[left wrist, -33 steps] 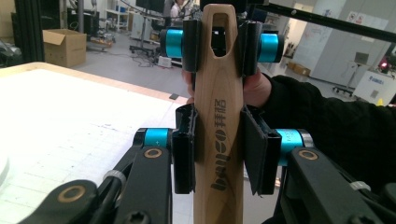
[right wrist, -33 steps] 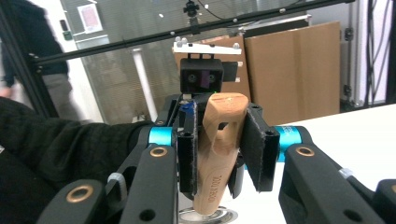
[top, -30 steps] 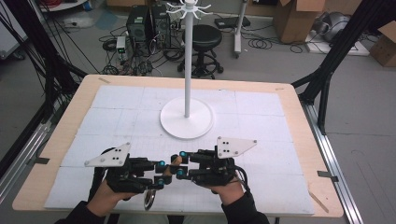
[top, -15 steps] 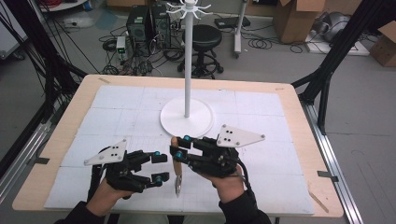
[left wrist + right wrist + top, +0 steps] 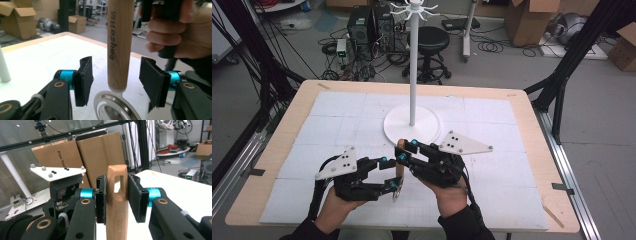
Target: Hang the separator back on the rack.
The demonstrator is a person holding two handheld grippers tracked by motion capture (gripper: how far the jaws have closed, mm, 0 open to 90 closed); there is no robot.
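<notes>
Wooden-handled utensil, one item: pale turned handle with a slot near its top end for hanging, dark lettering printed along the shaft, and a polished metal ring or strainer rim at the lower end; what the metal part is exactly I cannot tell. Position: held upright in the air above the near middle of the bench, in front of the white hook stand.

Right gripper: jaws clenched on the slotted upper end of the handle, pads pressing both flat sides.

Left gripper: jaws released, having just been opening and then narrowing a little; the handle's lower part hangs between the pads with a gap on each side, nothing touching.

Step in hand, as judged: handover complete, the right gripper alone carrying the utensil. Next move likely calls for lifting it clear of the left jaws, then bringing the slot up to one of the hooks at the stand's top, keeping the handle upright so the slot meets the hook squarely.
</notes>
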